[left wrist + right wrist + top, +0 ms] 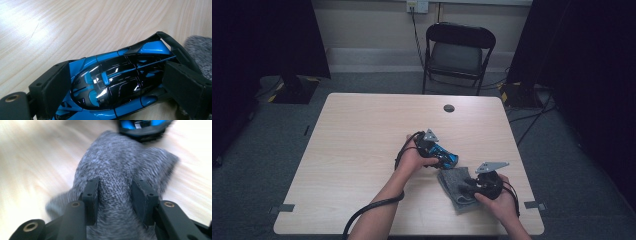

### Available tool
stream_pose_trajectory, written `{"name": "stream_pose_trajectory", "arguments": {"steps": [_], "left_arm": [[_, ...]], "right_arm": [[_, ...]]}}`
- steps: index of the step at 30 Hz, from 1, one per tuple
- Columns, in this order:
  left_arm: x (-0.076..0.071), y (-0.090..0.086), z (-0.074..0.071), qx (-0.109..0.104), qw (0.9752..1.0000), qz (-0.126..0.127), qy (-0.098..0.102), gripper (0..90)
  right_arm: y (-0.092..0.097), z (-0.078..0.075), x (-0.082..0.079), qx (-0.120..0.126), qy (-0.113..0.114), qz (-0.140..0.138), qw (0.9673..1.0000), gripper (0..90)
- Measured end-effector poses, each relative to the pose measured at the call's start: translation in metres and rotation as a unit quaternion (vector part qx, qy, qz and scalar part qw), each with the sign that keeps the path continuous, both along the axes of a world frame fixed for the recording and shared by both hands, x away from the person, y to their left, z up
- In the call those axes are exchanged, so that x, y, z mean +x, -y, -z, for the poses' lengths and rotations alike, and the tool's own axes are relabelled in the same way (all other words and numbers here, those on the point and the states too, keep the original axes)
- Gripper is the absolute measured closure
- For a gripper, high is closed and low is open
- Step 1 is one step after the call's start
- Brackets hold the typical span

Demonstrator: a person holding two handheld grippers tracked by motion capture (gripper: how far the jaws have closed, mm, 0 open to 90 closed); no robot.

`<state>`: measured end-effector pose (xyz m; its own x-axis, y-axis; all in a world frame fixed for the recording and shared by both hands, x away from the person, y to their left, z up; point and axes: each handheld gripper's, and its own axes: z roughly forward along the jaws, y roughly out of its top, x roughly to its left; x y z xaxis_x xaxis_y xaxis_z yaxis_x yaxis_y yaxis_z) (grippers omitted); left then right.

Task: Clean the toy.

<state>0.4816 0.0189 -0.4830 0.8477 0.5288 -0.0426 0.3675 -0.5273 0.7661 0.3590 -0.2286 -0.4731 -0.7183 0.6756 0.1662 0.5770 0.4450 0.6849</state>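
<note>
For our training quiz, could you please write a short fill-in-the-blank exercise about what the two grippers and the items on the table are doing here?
1. The left gripper is clamped on a blue and black toy ____.
2. The right gripper has a fold of the grey knitted ____ between its jaws.
3. The toy car and the cloth lie on a light ____ table.
4. Beyond the table stands a black folding ____.

Missing words: car; cloth; wooden; chair
</note>
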Motion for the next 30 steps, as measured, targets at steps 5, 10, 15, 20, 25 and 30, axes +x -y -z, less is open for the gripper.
{"name": "stream_pose_trajectory", "arguments": {"steps": [5, 10, 15, 20, 25, 30], "left_arm": [[0.0, 0.001, -0.001, 0.002, 1.0, 0.0, -0.002, 8.3], [0.0, 0.0, 0.0, 0.0, 1.0, 0.0, 0.002, 8.4], [-0.001, -0.001, 0.001, -0.003, 1.0, -0.001, 0.002, 8.4], [-0.001, -0.001, 0.001, -0.004, 1.0, -0.001, 0.003, 8.4], [0.0, -0.001, 0.0, -0.001, 1.0, 0.0, 0.001, 8.4], [-0.001, -0.001, 0.001, -0.005, 1.0, -0.001, 0.003, 8.4]], "right_arm": [[0.006, -0.002, -0.003, -0.019, 0.015, 0.021, 0.9995, 54.2], [0.002, 0.008, -0.003, -0.027, 0.008, 0.033, 0.9991, 54.4], [0.001, 0.009, -0.001, -0.04, 0.011, 0.033, 0.9986, 74.7], [0.002, 0.004, 0.001, -0.038, 0.002, 0.034, 0.9987, 80.1], [0.025, -0.018, 0.004, -0.014, 0.016, 0.062, 0.9978, 80.2], [0.048, -0.025, 0.009, 0.002, 0.031, 0.115, 0.9929, 80.4]]}}
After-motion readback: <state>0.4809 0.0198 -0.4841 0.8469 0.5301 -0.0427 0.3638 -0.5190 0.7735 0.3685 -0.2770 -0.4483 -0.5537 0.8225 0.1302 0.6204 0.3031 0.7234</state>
